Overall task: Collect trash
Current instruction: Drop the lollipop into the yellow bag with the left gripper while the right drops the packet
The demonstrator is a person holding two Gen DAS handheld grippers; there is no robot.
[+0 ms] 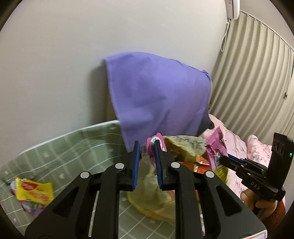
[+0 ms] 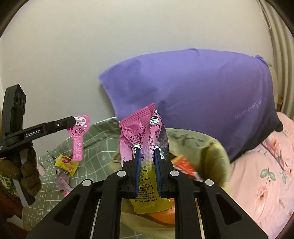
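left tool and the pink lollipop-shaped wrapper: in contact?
Touching. In the right wrist view the left tool is pinched on the round head of the pink lollipop-shaped wrapper, which hangs clear of the green bedding below.

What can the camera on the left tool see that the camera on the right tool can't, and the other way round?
Only the left view shows the curtain and the white unit high on the wall. Only the right view shows the face printed on the pink lollipop wrapper and the small print on the pink and yellow packet. Both show the purple pillow, the green checked sheet, the yellow wrapper, the left tool and the right tool.
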